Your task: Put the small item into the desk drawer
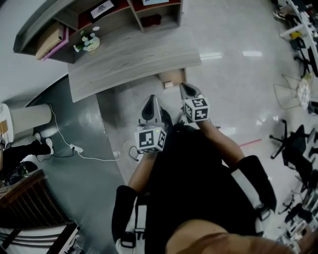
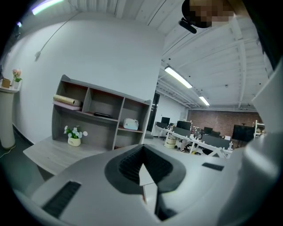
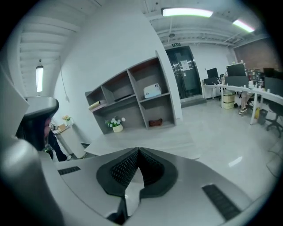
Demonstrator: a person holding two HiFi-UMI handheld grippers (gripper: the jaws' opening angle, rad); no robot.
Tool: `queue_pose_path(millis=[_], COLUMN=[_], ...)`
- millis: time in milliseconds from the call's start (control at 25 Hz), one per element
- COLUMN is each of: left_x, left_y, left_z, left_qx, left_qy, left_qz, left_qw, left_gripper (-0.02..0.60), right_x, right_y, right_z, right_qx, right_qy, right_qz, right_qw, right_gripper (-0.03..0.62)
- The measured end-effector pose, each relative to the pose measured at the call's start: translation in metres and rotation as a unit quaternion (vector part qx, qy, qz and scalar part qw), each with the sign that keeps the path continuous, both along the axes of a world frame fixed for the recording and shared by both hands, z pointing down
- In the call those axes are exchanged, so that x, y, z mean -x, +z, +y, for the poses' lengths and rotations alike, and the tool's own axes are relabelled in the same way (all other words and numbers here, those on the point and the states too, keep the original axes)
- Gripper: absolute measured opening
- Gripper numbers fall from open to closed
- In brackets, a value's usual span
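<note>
In the head view a grey wooden desk (image 1: 134, 54) stands ahead, and a shelf unit (image 1: 124, 15) rises on its far side. Under the desk's near edge a brown drawer (image 1: 172, 77) juts out; something small and pale lies at its front, too small to identify. My left gripper (image 1: 152, 99) is raised over the floor short of the desk, jaws shut and empty. My right gripper (image 1: 185, 87) is held just short of the drawer, also shut with nothing in it. In the left gripper view, the left gripper (image 2: 142, 150) shows its tips meeting. In the right gripper view, the right gripper (image 3: 138, 152) shows the same.
A flower pot (image 1: 88, 42) sits on the desk top. A white box (image 3: 152, 91) and a red-brown item (image 3: 155, 122) rest on shelves. A white cable with a power strip (image 1: 74, 148) crosses the floor at left, near a white pedestal (image 1: 30, 119). Office chairs (image 1: 293, 144) stand at right.
</note>
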State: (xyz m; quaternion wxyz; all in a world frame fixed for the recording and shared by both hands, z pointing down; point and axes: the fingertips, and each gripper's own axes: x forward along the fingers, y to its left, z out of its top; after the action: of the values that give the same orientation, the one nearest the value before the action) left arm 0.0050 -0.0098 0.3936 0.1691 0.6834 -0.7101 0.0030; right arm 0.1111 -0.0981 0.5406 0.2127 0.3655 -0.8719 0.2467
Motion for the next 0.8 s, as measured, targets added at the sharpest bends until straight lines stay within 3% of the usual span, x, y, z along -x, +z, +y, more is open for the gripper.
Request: queue_pose_path(millis=[400, 600, 800], left_x=[-0.015, -0.013, 0.003], left_y=[-0.011, -0.019, -0.028], left_z=[0.015, 0.015, 0.006], left_qx=[0.000, 0.001, -0.005], left_qy=[0.002, 0.014, 0.015], left_qz=[-0.002, 0.004, -0.015], left_qw=[1.0000, 0.9999, 0.9998], left_gripper=[0.000, 0.000, 0.000], right_x=[-0.023, -0.021, -0.012], right_y=[-0.083, -0.119, -0.136], right_z=[0.023, 0.035, 0.036], right_qx=[-0.082, -0.092, -0.097], right_qy=[-0.032, -0.036, -0.033], right_qz=[-0.046, -0.072, -0.079], right_qw=[0.995, 0.993, 0.992], right_gripper=[-0.002, -0.002, -0.002])
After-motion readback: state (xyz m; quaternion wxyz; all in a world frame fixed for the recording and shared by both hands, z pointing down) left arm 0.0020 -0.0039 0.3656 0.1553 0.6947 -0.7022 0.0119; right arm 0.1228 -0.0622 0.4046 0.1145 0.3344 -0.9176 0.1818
